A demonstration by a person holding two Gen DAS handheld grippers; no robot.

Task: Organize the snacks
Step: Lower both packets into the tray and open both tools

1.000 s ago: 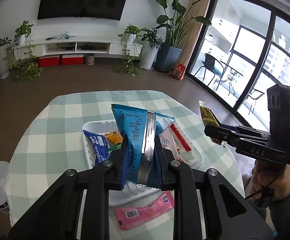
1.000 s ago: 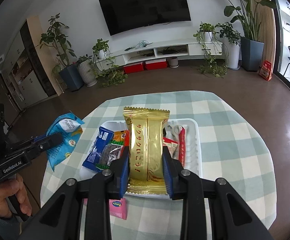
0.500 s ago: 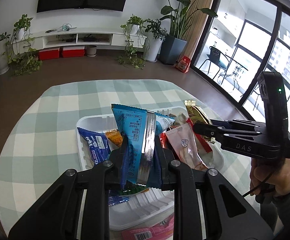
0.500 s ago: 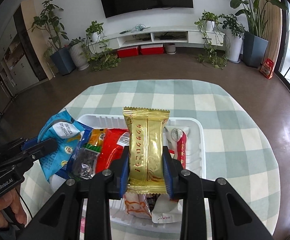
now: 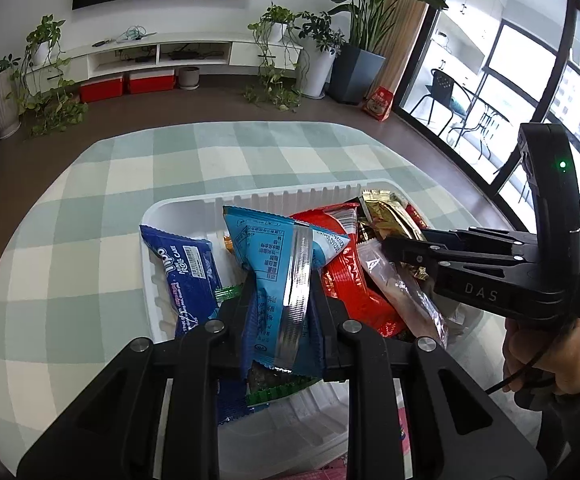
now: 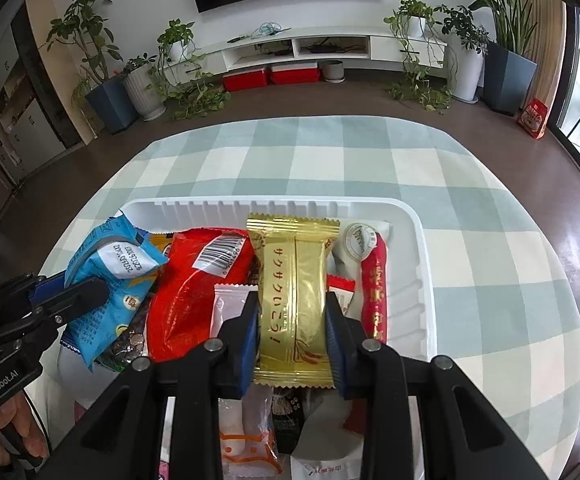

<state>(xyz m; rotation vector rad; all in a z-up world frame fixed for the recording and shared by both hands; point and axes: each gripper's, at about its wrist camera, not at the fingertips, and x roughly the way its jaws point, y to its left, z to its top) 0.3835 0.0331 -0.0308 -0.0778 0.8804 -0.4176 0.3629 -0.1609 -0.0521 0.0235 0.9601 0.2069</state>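
A white tray (image 5: 273, 202) (image 6: 422, 240) on the checked tablecloth holds several snack packets. My left gripper (image 5: 279, 312) is shut on a light blue snack packet (image 5: 277, 272) and holds it low over the tray's left part; it also shows in the right wrist view (image 6: 109, 280). My right gripper (image 6: 292, 320) is shut on a gold wafer packet (image 6: 294, 292), low over the tray's middle; the packet also shows in the left wrist view (image 5: 390, 216). A red packet (image 6: 193, 292) and a dark blue roll cake packet (image 5: 185, 276) lie in the tray.
A pink packet (image 5: 330, 472) lies on the cloth at the tray's near edge. The round table (image 6: 370, 152) has a green and white checked cloth. Beyond it are a brown floor, plants and a TV shelf.
Both grippers have moved forward and down over the tray with their packets, and have come closer together. The tray now fills the lower part of both views.
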